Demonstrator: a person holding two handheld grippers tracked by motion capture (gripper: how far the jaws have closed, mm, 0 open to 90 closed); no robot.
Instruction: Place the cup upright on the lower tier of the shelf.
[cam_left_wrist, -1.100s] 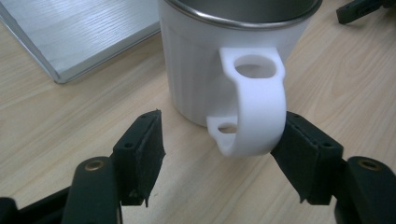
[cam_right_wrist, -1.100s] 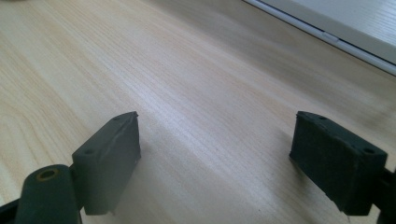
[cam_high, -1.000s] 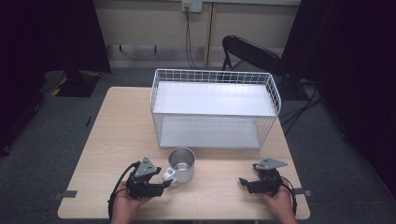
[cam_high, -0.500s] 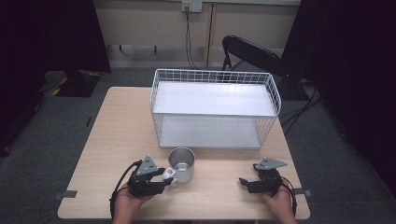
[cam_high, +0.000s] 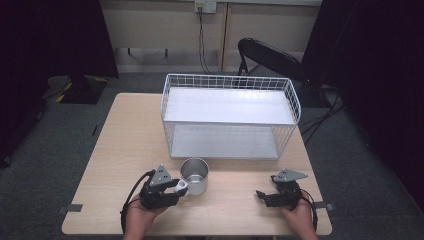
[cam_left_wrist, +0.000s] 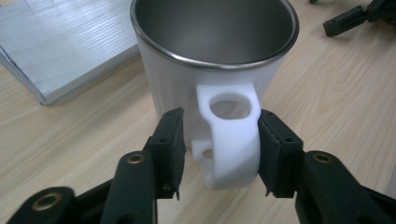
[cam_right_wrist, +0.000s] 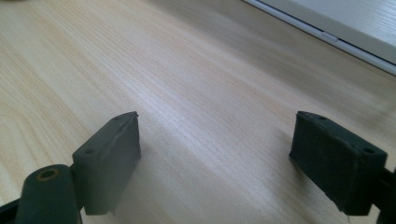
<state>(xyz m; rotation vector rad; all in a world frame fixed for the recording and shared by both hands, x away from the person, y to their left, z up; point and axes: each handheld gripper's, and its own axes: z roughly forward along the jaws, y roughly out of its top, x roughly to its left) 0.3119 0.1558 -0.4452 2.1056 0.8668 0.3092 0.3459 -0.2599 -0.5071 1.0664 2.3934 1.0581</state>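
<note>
The left gripper (cam_high: 172, 189) lay low over the bench (cam_high: 120, 145) at its near left, held level in the left hand (cam_high: 142, 215) and pointed at the mug (cam_high: 194, 176). Its jaws had just been closing around the handle (cam_left_wrist: 232, 135): the right pad touched it, the left stood just clear, so no grip was made. The mug stood upright, near the front of the wire basket (cam_high: 230, 117); white outside, steel inside, handle white. The right gripper (cam_high: 267, 196) rested level at the near right, jaws spread wide over bare wood.

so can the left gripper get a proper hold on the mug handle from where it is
Probably yes: the left gripper has just been closing and its jaws flank the mug handle, one pad touching, a small gap at the other, nothing between.
</note>
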